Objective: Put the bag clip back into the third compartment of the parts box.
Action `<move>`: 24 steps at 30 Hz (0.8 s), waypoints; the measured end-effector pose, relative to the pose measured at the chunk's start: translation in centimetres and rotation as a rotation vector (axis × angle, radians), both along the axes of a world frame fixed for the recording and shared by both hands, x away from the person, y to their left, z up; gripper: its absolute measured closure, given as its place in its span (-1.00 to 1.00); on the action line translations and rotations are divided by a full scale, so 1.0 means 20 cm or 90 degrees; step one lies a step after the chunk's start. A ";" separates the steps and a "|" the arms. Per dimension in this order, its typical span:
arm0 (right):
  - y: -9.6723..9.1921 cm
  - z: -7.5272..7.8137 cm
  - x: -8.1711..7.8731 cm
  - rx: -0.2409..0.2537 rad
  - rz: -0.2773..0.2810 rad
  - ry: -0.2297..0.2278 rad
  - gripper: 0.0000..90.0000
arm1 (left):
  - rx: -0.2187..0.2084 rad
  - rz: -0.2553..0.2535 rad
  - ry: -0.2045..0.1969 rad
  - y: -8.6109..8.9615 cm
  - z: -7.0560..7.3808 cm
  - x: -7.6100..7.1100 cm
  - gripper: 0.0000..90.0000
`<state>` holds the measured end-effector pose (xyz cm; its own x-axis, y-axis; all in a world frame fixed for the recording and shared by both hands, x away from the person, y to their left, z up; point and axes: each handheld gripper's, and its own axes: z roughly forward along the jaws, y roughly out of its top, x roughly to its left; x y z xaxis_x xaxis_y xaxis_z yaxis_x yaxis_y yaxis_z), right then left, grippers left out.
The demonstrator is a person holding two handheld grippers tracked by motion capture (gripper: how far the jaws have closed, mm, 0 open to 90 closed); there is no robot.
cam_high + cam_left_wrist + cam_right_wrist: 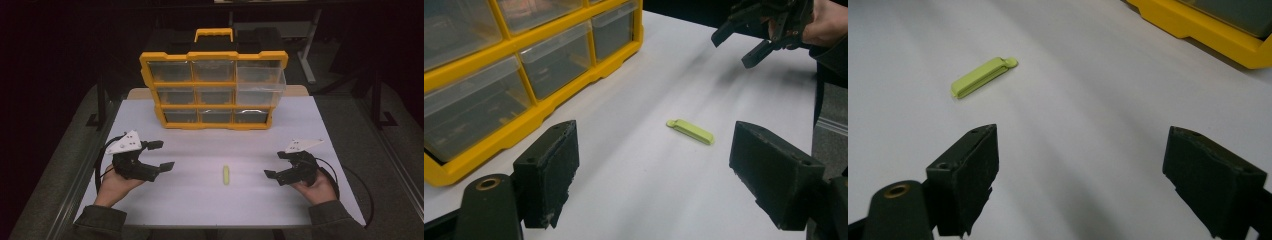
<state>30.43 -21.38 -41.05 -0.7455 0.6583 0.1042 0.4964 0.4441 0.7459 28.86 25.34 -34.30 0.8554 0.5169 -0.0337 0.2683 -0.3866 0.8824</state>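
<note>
A small light-green clip (226, 175) lies flat on the white table (200, 200), midway between my two grippers; it also appears as the clip (690, 131) and the clip (982, 76). My left gripper (161, 155) is held at the table's left, open and empty, its jaws pointing right toward the clip. My right gripper (276, 165) is held at the right, open and empty, pointing left. In the left gripper view the right gripper (744, 42) hangs above the table's far side. A yellow organizer (215, 90) with clear drawers stands upright at the back.
The organizer's upper right drawer (261, 82) sticks out toward me. Its yellow frame (549, 107) runs close along the left gripper's side and shows at the top right as the frame (1208, 30). Dark floor and table legs surround the table.
</note>
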 end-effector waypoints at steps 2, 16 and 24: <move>0.00 0.00 0.00 0.001 0.000 -0.001 -0.70 | -0.001 0.004 0.002 0.00 -0.01 -0.01 -0.55; 0.03 0.03 -0.01 0.001 0.020 -0.003 -0.68 | 0.004 0.016 0.009 0.03 -0.09 -0.02 -0.56; 0.07 0.09 -0.01 -0.002 0.036 -0.010 -0.47 | 0.001 0.025 0.004 0.04 -0.11 -0.04 -0.56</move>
